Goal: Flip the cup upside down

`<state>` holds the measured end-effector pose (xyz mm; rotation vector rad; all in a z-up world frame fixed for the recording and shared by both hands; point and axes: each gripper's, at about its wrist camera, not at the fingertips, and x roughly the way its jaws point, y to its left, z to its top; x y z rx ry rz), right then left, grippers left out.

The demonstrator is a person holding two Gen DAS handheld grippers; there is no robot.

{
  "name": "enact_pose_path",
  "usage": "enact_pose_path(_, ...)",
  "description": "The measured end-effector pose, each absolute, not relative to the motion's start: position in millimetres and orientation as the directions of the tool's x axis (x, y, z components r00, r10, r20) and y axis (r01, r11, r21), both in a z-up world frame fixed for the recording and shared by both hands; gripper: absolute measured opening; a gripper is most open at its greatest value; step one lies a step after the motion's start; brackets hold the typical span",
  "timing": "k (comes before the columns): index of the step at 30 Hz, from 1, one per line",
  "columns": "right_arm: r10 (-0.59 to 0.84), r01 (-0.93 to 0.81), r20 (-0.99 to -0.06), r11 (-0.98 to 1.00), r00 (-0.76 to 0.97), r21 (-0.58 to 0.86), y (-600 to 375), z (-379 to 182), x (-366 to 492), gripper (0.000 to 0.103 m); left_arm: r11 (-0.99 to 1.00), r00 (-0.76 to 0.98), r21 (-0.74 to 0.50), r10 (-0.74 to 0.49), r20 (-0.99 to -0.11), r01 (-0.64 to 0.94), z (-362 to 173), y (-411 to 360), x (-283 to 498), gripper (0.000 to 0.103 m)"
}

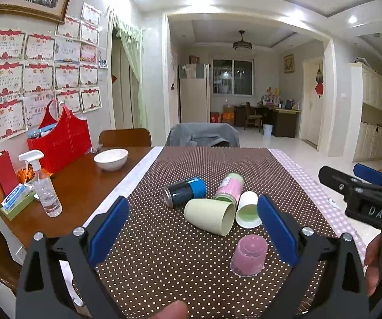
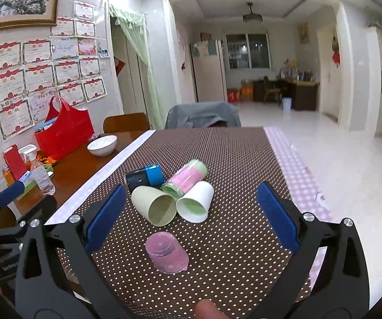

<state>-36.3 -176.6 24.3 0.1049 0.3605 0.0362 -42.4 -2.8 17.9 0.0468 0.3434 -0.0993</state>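
Note:
A pink cup [image 1: 249,255] [image 2: 167,252] stands upside down on the dotted brown cloth [image 1: 164,252] [image 2: 230,239], nearest to me. Behind it a cream cup [image 1: 209,215] [image 2: 153,204] and a white cup with a green inside [image 1: 248,208] [image 2: 196,202] lie on their sides, mouths toward me. A pink-green tumbler [image 1: 229,187] [image 2: 187,176] and a dark can with a blue band [image 1: 185,191] [image 2: 144,176] also lie there. My left gripper [image 1: 193,228] is open and empty over the cloth. My right gripper [image 2: 191,220] is open and empty above the cups; it also shows at the right of the left wrist view [image 1: 363,194].
A white bowl [image 1: 111,158] [image 2: 102,145], a spray bottle [image 1: 44,188] [image 2: 39,172], a red bag [image 1: 63,138] [image 2: 64,130] and small boxes stand on the wooden table at the left. A chair with a grey cover [image 1: 202,134] [image 2: 202,115] is at the far end.

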Motion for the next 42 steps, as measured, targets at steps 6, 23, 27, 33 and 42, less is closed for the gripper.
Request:
enact_pose_path(6, 0.025, 0.002, -0.316, 0.996, 0.948, 0.084, -174, 30, -49, 0.097, 0.994, 0.946, 0.024, -0.094, -0.311, 0.106, 26, -4, -54, 0.096)
enact_pose_path(23, 0.007, 0.01, -0.295, 0.998, 0.955, 0.056, -163, 33, -60, 0.097, 0.998, 0.965, 0.012, -0.054, -0.255, 0.059, 34, -1, -69, 0.096)
enact_pose_path(27, 0.003, 0.014, -0.294, 0.998, 0.956, 0.056, -163, 32, -60, 0.097, 0.998, 0.964, 0.018, -0.057, -0.261, 0.063, 32, -3, -69, 0.096)
enact_pose_path(33, 0.005, 0.013, -0.3, 0.998, 0.954, 0.059, -164, 32, -59, 0.097, 0.997, 0.965, 0.022, -0.065, -0.255, 0.073, 33, -5, -70, 0.096)
enact_pose_path(42, 0.008, 0.011, -0.313, 0.998, 0.95, 0.059, -163, 29, -55, 0.097, 0.997, 0.966, 0.03, -0.066, -0.249, 0.076, 31, -7, -68, 0.096)
